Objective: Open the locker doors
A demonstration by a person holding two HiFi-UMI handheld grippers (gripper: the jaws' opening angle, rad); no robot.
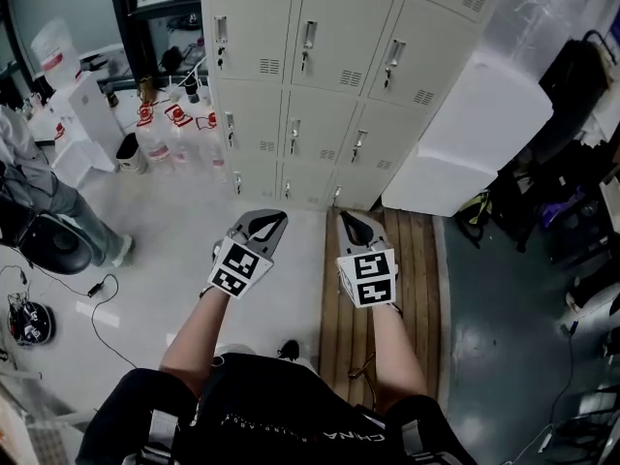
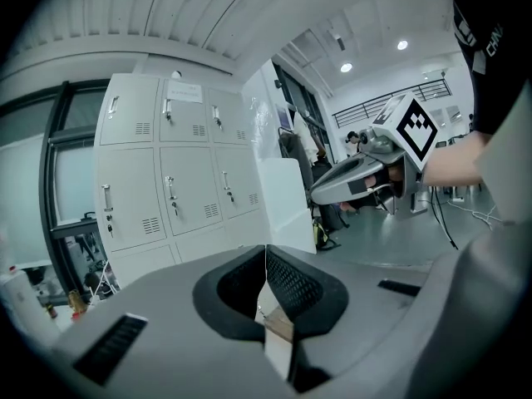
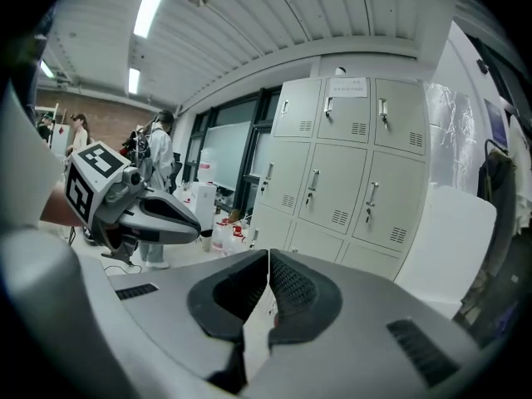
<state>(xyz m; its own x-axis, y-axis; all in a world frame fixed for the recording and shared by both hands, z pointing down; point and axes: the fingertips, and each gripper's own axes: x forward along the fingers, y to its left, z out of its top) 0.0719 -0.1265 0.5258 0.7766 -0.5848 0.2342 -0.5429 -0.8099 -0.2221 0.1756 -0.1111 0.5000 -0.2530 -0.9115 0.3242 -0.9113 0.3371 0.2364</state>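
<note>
bottles (image 1: 172, 136) left of lockers (image 1: 320, 76), box (image 1: 475, 139) right

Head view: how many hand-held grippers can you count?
2. The left hand-held gripper hangs over the pale floor, the right hand-held gripper over the wooden platform, both before the lockers. None seems hidden.

Lockers (image 1: 291, 168): off-white metal, three columns, upright at the floor's (image 1: 174, 231) far edge. Doors (image 1: 339, 13) all shut, each with handle (image 1: 308, 35) and vent slots (image 1: 351, 78).

Lab-type workroom: steel lockers (image 1: 320, 76), floor cables (image 1: 97, 288), labelled jugs (image 1: 179, 139).
</note>
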